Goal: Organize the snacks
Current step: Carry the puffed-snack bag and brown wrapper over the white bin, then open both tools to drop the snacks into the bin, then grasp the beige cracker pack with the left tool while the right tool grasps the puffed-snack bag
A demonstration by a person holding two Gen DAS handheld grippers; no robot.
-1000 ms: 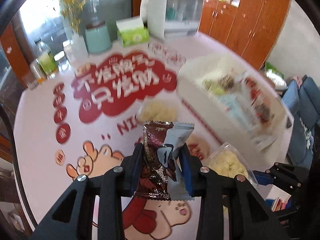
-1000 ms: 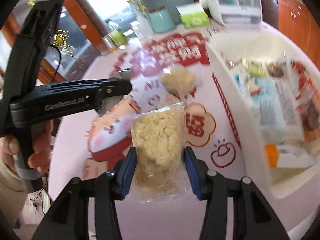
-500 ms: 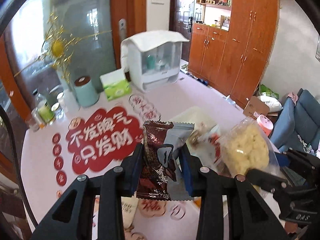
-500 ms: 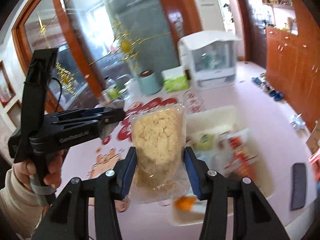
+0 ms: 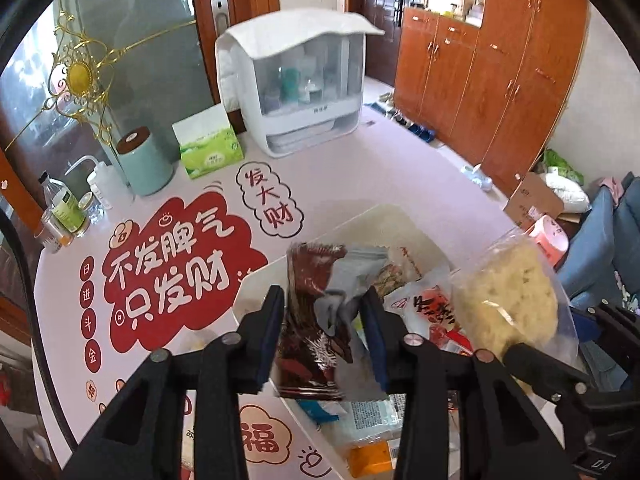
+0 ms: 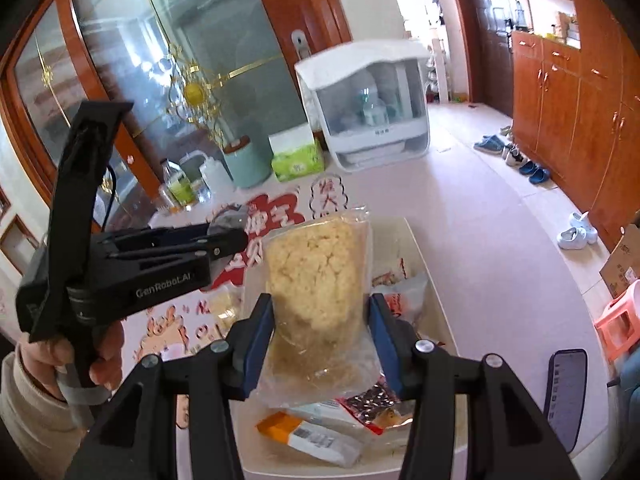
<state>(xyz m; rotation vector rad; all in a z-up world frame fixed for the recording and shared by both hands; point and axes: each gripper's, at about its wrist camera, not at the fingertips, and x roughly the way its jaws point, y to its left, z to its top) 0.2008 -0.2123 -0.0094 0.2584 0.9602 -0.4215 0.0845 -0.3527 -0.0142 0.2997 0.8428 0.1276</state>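
Note:
My left gripper (image 5: 323, 292) hangs over the white bin (image 5: 384, 210). Its jaws are opening, and a dark red packet and a grey packet (image 5: 316, 320) stand loose between them, with a sliver of gap at the right pad. My right gripper (image 6: 320, 300) also hangs over the bin (image 6: 390, 236). It is shut on a clear bag of yellowish puffed snack (image 6: 316, 276), and its jaws are starting to open. That bag (image 5: 508, 292) shows at the right of the left wrist view. A hand holds the left gripper (image 6: 236, 238) at the left of the right wrist view.
Several packets lie in the bin, one with red print (image 5: 428, 308) and an orange one (image 6: 288, 432). Another yellowish bag (image 6: 224, 304) lies on the table left of the bin. A white cabinet (image 5: 296, 80), tissue box (image 5: 208, 148) and teal canister (image 5: 144, 164) stand behind. A phone (image 6: 568, 392) lies right.
Both grippers have risen and swung from over the printed tablecloth to over the white bin with their snacks. The left jaws now stand wider around the packets.

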